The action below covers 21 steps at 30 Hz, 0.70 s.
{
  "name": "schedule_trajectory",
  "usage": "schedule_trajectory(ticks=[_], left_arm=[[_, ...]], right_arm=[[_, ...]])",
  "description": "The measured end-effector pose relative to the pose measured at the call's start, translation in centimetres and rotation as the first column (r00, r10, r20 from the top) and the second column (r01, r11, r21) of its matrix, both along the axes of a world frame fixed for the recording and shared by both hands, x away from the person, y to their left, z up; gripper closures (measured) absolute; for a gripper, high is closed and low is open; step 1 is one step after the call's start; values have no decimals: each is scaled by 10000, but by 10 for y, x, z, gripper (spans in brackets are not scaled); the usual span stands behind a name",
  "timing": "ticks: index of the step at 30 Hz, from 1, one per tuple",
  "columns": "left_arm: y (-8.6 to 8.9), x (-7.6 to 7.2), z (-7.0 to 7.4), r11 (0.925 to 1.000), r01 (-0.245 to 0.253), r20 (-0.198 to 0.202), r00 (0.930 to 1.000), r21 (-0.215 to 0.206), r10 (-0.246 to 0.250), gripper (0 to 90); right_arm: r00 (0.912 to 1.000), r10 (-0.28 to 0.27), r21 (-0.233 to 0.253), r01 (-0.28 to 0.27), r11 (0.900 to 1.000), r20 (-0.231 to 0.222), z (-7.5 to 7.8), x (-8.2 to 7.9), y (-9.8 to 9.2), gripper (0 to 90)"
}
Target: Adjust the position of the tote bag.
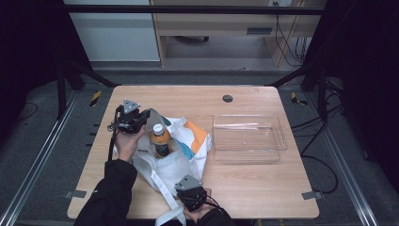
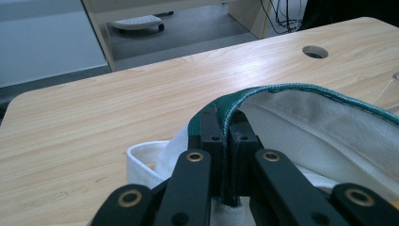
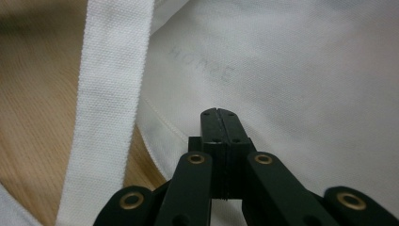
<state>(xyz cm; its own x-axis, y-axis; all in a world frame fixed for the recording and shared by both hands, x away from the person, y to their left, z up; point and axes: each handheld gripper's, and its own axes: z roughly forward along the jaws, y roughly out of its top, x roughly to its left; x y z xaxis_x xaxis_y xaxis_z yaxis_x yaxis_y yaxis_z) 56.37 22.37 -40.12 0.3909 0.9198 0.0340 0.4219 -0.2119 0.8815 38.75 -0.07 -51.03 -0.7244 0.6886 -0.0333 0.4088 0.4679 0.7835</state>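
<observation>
Table: a pale wooden table [image 1: 244, 188] carries everything; the white canvas tote bag below is my landmark.
Bag: the white canvas tote bag [image 1: 176, 162] with teal and orange print lies slumped left of centre, its mouth lifted open at the far-left end.
Tray: a clear plastic tray [image 1: 248, 138] stands just right of the bag, apart from it, with nothing I can see inside.
Bottle: an orange drink bottle with a white cap [image 1: 160, 140] sits in the bag's mouth, cap showing, tilted slightly.
Left gripper: the left gripper [image 2: 225, 125] is clamped on the bag's green-trimmed rim [image 2: 301, 89], holding it up.
Right gripper: the right gripper [image 3: 219, 117] rests at the bag's near end beside a white strap [image 3: 106, 108]; its jaws meet, and I cannot tell whether cloth is pinched between them.
Risk: if the rim slips from the left jaws, the mouth would likely collapse over the bottle; a careless tug could tip the bottle and roll it out.
</observation>
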Motion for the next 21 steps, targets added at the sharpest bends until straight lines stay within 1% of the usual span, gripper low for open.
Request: schedule_trajectory(ticks=[5,10,13,15,17,18,21], left_arm=[[1,2,-8,10000,80,-140,9999,4,-80,868],[0,3,-12,9996,201,-230,9995,184,-197,866],[1,3,-13,9994,264,-318,9992,218,-257,865],[1,4,-14,9995,298,-314,9991,115,-294,863],[3,3,-13,9990,416,-342,9986,139,-411,860],[4,3,-12,9989,465,-340,9983,36,-463,858],[7,0,-8,9987,500,-292,9983,-20,-500,840]], right_arm=[[10000,14,24,-14,10000,-11,0,0,0,900],[10000,31,63,-31,10000,-46,0,1,0,900],[10000,30,68,-30,10000,-54,0,1,0,900],[10000,22,74,-22,10000,-53,0,1,0,900],[10000,10,89,-9,10000,-76,0,1,0,900],[10000,17,105,-16,9999,-89,0,1,0,900],[9996,16,286,-8,9996,-292,0,4,-2,900]])
